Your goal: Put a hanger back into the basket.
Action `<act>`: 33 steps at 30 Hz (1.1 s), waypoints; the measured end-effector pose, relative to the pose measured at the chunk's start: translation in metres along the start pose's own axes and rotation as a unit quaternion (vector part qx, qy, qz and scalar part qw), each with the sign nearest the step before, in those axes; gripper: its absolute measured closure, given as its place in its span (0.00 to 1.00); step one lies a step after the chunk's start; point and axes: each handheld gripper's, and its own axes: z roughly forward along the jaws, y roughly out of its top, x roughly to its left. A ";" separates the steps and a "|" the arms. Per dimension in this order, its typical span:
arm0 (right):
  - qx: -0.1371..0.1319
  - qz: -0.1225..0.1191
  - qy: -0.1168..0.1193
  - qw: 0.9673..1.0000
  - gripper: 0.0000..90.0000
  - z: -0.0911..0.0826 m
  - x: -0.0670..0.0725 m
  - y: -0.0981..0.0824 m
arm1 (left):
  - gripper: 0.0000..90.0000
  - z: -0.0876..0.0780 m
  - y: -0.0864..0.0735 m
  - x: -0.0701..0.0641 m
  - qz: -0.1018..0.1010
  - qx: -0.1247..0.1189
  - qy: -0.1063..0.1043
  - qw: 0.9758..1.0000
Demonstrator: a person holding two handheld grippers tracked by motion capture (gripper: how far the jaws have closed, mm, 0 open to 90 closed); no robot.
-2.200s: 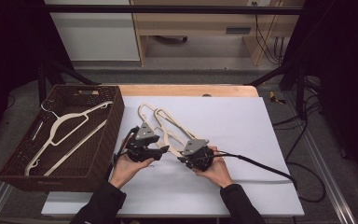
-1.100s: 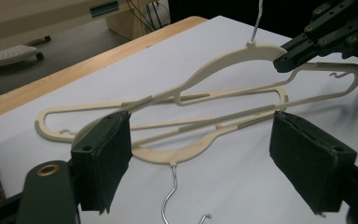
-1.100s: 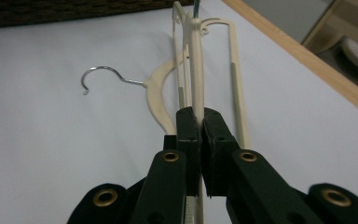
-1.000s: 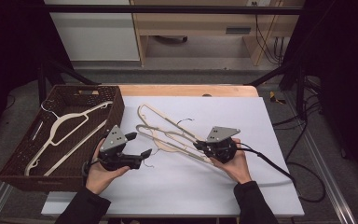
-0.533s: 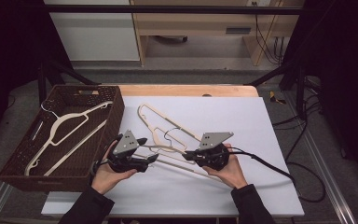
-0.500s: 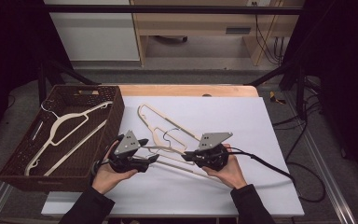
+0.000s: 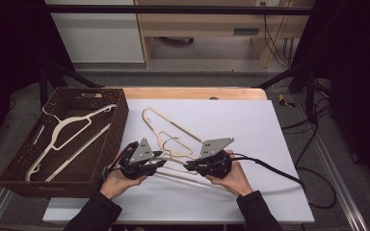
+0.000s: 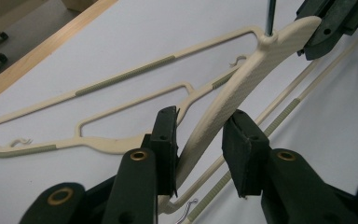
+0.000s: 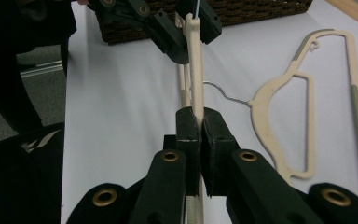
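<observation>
While the lifted hanger [image 8: 233, 93] is clamped near its hook by the right gripper [image 9: 197, 126], it has been straddled by the left gripper [image 8: 198, 140], whose jaws have just been closing yet are not pressed. A two-handed carry toward the basket [image 7: 118, 120] seems prepared; another hanger [image 7: 166, 127] is left on the table [image 7: 270, 144].

Bright table, dark surroundings, soft focus

Three cream hangers are in sight: one hanger [image 7: 180, 166] spanning the gap between the left gripper [image 7: 155, 161] and the right gripper [image 7: 192, 166], a second hanger [image 7: 166, 127] lying just beyond both grippers, and a third hanger [image 7: 70, 130] inside the single wicker basket [image 7: 120, 113] off the left gripper's outer side.
</observation>
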 end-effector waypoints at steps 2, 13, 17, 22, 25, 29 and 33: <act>0.000 0.003 0.000 1.000 0.96 0.000 0.000 0.000 | 0.74 -0.001 0.000 -0.001 0.006 0.002 0.003 1.000; -0.008 0.004 -0.054 0.998 0.83 -0.007 -0.004 0.001 | 0.87 -0.005 0.006 -0.010 -0.001 0.011 -0.030 0.999; -0.009 0.013 -0.064 0.998 0.76 -0.006 -0.006 -0.001 | 0.90 -0.005 0.008 -0.015 -0.007 0.011 -0.039 0.999; -0.013 0.013 -0.082 0.996 0.67 -0.005 -0.007 -0.002 | 0.95 -0.006 0.010 -0.020 -0.022 0.005 -0.071 0.997; -0.018 0.013 -0.088 0.996 0.63 -0.007 -0.007 -0.002 | 0.96 -0.007 0.012 -0.024 -0.035 -0.004 -0.072 0.997; -0.036 0.025 -0.095 0.995 0.53 -0.012 -0.009 -0.002 | 0.96 -0.012 0.014 -0.023 -0.052 -0.011 -0.063 0.997; -0.059 0.035 -0.111 0.992 0.43 -0.025 -0.010 -0.003 | 0.96 -0.019 0.014 -0.019 -0.066 -0.017 -0.047 0.997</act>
